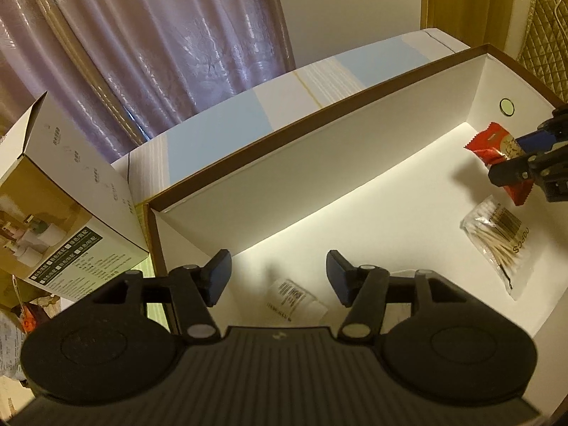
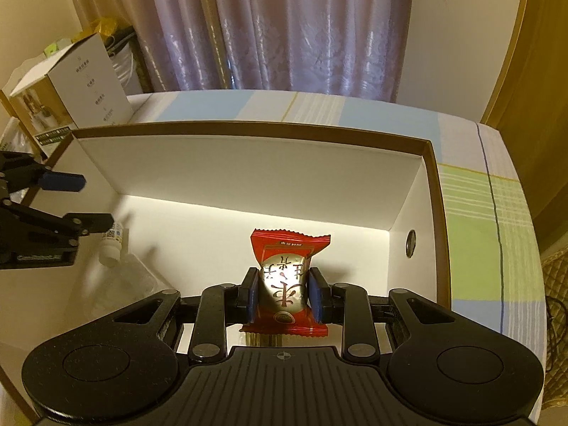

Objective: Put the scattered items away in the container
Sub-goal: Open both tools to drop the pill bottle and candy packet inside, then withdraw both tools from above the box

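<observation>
My right gripper (image 2: pixel 282 296) clamps a red snack packet (image 2: pixel 288 277) over the white box (image 2: pixel 230 177), unreleased; my left gripper (image 1: pixel 277 278), fingers apart, hovers above cotton swabs (image 1: pixel 497 241) already inside.

The snack packet (image 2: pixel 284 284) was red with silver; the container (image 2: pixel 248 174) was white, brown-rimmed; the gripper pads (image 1: pixel 218 277) were blue.

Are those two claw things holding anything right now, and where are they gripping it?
The right gripper pinches the red snack packet across its lower middle, above the box floor. The left gripper is open and empty.
</observation>
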Tool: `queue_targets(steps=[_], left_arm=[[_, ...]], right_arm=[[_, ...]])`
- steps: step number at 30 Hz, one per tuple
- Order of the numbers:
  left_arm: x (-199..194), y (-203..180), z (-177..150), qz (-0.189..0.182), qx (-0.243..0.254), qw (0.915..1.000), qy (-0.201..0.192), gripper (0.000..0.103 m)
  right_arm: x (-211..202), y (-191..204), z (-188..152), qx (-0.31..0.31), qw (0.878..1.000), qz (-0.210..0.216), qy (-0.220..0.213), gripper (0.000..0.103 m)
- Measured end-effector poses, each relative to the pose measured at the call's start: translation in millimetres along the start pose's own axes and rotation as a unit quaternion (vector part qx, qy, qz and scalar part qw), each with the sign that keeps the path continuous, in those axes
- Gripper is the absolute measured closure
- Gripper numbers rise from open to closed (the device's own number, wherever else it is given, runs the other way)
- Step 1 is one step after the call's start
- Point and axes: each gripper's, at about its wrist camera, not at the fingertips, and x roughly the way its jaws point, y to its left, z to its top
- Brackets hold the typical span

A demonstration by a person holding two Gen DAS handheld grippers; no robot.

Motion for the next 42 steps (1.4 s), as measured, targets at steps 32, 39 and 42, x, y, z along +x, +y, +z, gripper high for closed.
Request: queue_targets(steps=[32, 39, 42], left_arm=[[-73.7, -9.5, -3.9, 0.024, -0.048, 0.9979, -0.037, 0.003], [-96.3, -15.3, -10.1, 0.034, -0.073, 0.9961, -0.036, 0.001], [-103.3, -19.5, -14.8, 0.037, -0.081, 0.9956, -0.031, 0.001]], right_arm=[[-74.5, 32.8, -20.9, 0.0, 0.999, -0.002, -0.037, 0.0], [-83.1, 40.5, -33.2, -0.004, 0.999, -0.037, -0.033, 0.0], [-88.7, 42.4, -39.4, 0.003, 0.999, -0.041, -0.034, 0.0]])
